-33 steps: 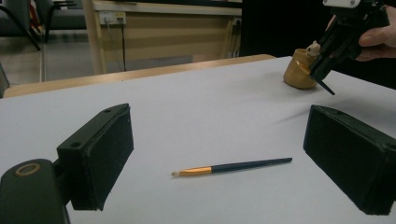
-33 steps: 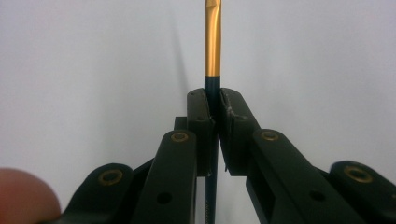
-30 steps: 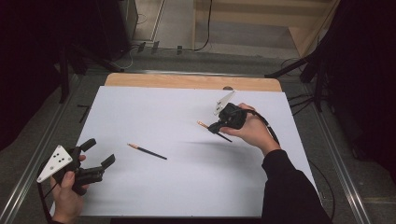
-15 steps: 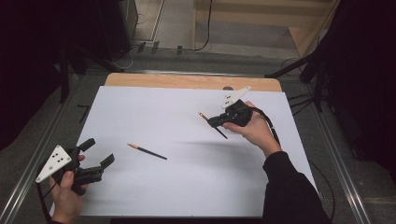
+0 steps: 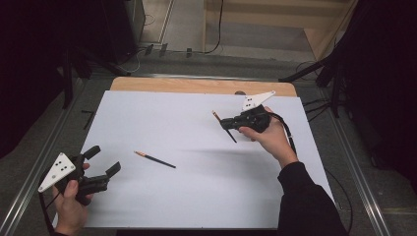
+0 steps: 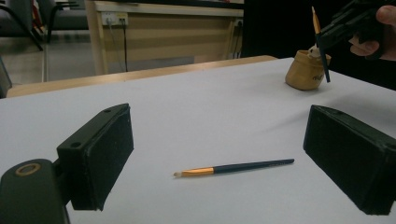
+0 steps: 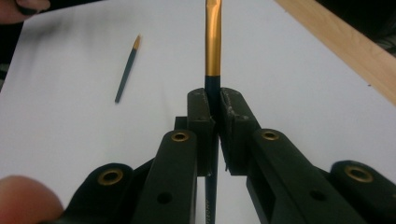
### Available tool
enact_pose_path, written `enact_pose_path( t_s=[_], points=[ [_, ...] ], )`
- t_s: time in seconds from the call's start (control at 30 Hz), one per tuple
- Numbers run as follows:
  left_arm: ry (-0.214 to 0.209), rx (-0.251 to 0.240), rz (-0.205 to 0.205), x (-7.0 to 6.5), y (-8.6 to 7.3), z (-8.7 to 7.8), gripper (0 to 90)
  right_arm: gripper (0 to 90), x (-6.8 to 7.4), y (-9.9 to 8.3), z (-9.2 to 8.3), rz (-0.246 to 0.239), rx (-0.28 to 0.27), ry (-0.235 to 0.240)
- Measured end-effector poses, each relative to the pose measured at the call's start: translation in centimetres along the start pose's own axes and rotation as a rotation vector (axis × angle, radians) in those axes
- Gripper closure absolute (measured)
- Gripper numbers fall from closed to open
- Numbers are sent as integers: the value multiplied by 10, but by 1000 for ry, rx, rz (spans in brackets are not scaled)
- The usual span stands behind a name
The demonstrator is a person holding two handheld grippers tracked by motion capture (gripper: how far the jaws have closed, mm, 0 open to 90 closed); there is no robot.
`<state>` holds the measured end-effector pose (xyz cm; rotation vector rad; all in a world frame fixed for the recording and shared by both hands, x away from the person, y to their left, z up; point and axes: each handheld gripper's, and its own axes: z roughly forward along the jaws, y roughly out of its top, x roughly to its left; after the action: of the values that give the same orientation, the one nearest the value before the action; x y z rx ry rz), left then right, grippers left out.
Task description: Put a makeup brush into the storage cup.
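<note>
White table sheet [image 5: 196, 196]: I count it largest, bare but for small items. Left gripper [image 5: 101, 164]: I have it low at the near left corner, jaws standing wide apart, nothing between them. Right gripper [image 5: 227, 123]: I have it raised over the far right area, jaws clamped on a paintbrush [image 7: 213, 42], gold ferrule pointing out past the pads. Small tan jar [image 6: 306, 70]: sits behind that brush. Second paintbrush [image 5: 155, 159]: lies flat mid-sheet, between the grippers.
</note>
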<state>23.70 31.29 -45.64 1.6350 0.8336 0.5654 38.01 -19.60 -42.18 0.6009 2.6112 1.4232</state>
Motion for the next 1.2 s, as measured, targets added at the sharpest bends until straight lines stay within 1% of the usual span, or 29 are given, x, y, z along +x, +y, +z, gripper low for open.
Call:
enact_pose_path(
  t_s=[0.03,0.27,0.3,0.5,0.73,1.03,1.13,1.2],
  points=[
    [1,0,1,0,0,0,90,848,0,0,-1,9,-19,-3],
    [-2,-12,2,0,1,-1,91,848,-2,-3,-7,13,-114,-3],
    [-2,-14,3,-1,0,-1,90,848,-1,-3,-8,20,-122,-6],
    [-3,-27,9,-2,1,-1,91,848,-3,-5,-13,15,-194,-21],
    [-7,-42,-4,-1,1,-2,91,848,-3,-4,-18,4,-245,-38],
    [-1,-59,-5,0,1,-3,92,848,-3,-3,-23,7,-312,-56],
    [1,-59,-3,-1,1,-3,93,848,-2,-3,-25,4,-338,-76],
    [2,-59,-2,0,1,-3,94,848,-2,-2,-27,1,-356,-98]
  ],
)
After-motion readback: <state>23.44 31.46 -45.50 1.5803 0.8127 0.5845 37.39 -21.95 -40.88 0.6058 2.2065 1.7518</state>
